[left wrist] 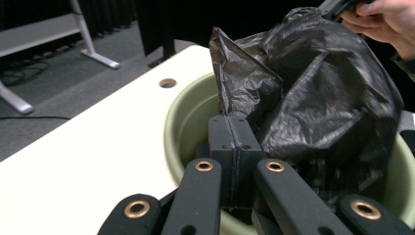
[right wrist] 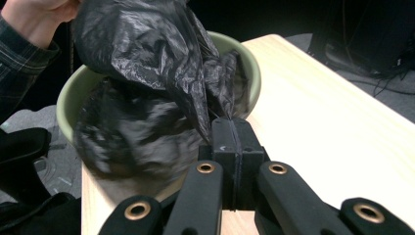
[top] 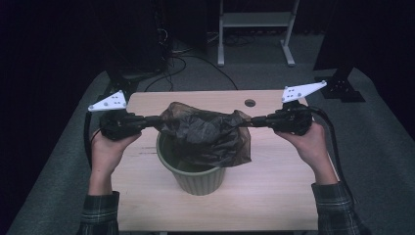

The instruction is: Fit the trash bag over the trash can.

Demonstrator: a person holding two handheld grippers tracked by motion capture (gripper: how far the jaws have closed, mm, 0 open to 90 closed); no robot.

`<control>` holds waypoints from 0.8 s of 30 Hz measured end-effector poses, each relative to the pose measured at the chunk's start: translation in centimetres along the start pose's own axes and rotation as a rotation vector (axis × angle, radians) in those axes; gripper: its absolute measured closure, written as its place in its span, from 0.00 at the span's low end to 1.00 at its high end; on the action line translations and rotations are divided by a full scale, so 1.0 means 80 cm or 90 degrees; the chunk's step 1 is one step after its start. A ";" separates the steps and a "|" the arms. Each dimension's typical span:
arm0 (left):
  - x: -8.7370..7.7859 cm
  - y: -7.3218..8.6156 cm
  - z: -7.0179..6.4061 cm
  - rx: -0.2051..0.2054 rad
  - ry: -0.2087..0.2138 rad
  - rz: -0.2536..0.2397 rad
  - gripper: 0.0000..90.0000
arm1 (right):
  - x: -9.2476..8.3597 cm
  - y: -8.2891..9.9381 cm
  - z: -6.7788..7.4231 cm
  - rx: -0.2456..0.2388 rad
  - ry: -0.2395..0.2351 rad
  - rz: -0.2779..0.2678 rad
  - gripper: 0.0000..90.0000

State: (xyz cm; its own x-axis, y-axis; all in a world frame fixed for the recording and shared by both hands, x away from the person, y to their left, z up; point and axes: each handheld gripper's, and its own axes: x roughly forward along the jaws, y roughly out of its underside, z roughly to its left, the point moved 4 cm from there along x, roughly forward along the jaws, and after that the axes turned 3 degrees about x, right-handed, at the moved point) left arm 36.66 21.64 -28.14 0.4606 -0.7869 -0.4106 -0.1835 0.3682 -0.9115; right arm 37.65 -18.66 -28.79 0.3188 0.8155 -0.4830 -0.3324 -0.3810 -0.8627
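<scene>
Two grippers share this job, so we should pull evenly outward and lower the black bag (top: 205, 134) until its mouth can fold over the rim of the green bin (top: 195, 178), which stands near the middle of the table (top: 274, 196), toward its left edge. Our left gripper (top: 155, 121) is clamped tight on the bag's left edge. Our right gripper (top: 255, 120) pinches the right edge likewise, the film stretched between them above the bin.
</scene>
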 end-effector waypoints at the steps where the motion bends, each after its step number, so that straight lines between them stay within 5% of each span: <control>1: -0.006 0.003 0.002 -0.002 -0.007 -0.003 1.00 | -0.002 0.000 -0.001 0.001 0.001 -0.003 1.00; 9: -0.039 0.020 0.011 -0.017 -0.045 -0.018 1.00 | -0.012 0.001 -0.001 0.001 0.010 -0.008 1.00; 24: -0.050 0.048 -0.021 -0.033 -0.022 -0.028 1.00 | -0.016 0.028 0.028 0.013 -0.027 0.006 1.00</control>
State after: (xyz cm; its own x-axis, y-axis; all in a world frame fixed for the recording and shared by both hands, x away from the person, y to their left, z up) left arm 32.64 25.35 -30.02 0.4988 -0.7836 -0.3703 -0.2067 0.3074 -0.9289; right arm 34.53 -19.58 -29.73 0.2780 0.8302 -0.4833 -0.3537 -0.3793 -0.8550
